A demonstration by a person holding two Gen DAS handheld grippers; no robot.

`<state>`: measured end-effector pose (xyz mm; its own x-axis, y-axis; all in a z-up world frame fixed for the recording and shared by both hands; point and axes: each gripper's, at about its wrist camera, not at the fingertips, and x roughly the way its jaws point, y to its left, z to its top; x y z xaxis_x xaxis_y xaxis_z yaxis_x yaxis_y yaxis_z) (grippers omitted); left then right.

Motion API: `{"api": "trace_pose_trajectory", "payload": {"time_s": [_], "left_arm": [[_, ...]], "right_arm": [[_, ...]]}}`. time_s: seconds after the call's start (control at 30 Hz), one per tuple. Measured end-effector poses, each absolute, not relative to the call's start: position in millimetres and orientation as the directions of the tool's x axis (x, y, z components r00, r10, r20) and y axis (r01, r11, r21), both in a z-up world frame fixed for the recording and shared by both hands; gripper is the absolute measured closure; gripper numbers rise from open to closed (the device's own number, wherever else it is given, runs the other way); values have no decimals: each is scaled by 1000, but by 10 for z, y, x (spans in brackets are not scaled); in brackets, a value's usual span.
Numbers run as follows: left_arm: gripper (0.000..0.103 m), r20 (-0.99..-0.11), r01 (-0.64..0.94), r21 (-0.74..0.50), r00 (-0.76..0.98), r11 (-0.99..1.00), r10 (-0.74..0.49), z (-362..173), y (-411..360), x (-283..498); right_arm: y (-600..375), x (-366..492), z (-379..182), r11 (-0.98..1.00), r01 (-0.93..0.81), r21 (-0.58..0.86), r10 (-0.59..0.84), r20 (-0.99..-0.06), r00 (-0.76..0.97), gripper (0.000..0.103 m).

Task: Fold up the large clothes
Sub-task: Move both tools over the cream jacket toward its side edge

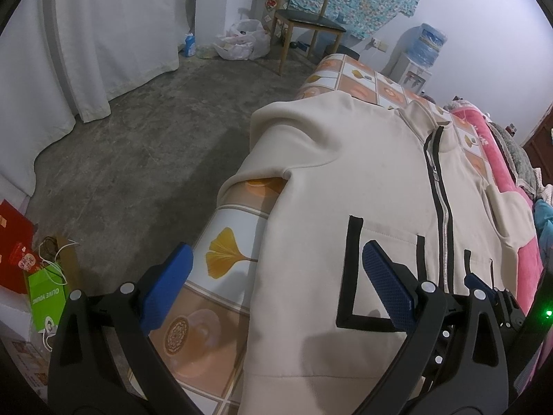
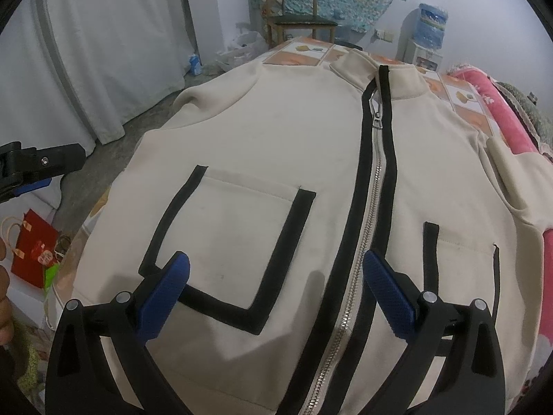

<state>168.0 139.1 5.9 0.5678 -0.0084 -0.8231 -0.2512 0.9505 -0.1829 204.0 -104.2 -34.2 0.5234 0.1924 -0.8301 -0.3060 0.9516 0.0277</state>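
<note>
Jacket (image 2: 276,159), cream with black trim, lies zipped and front-up on a table (image 1: 221,242) under a tiled cloth, collar toward 12 o'clock. The right gripper (image 2: 276,294) hovers with fingers apart over its hem, the zipper (image 2: 375,186) running up at 1 o'clock between them; the left gripper (image 1: 276,283), fingers also apart, hangs over the jacket's side edge, its pocket (image 1: 383,276) at 3 o'clock. Beyond are a concrete floor (image 1: 138,159), white curtain (image 1: 103,34), chair (image 1: 307,20) at 12 o'clock and pink blanket (image 2: 497,110) at 2 o'clock.

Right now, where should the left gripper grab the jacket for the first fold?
Probably the left sleeve, at its outer edge, coming from the floor side. It hangs over the table edge while the jacket body lies flat. The left gripper is open above it.
</note>
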Motion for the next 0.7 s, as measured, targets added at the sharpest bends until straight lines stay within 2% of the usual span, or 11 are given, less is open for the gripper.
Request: {"api": "trace_pose_trajectory", "payload": {"time_s": [0.7], "left_arm": [[8,-822,-251,-181,570,951,-6,90,1380,1645]], "right_arm": [[-1051,2040,-317,951,-308,14,183,-830,527,5]]}}
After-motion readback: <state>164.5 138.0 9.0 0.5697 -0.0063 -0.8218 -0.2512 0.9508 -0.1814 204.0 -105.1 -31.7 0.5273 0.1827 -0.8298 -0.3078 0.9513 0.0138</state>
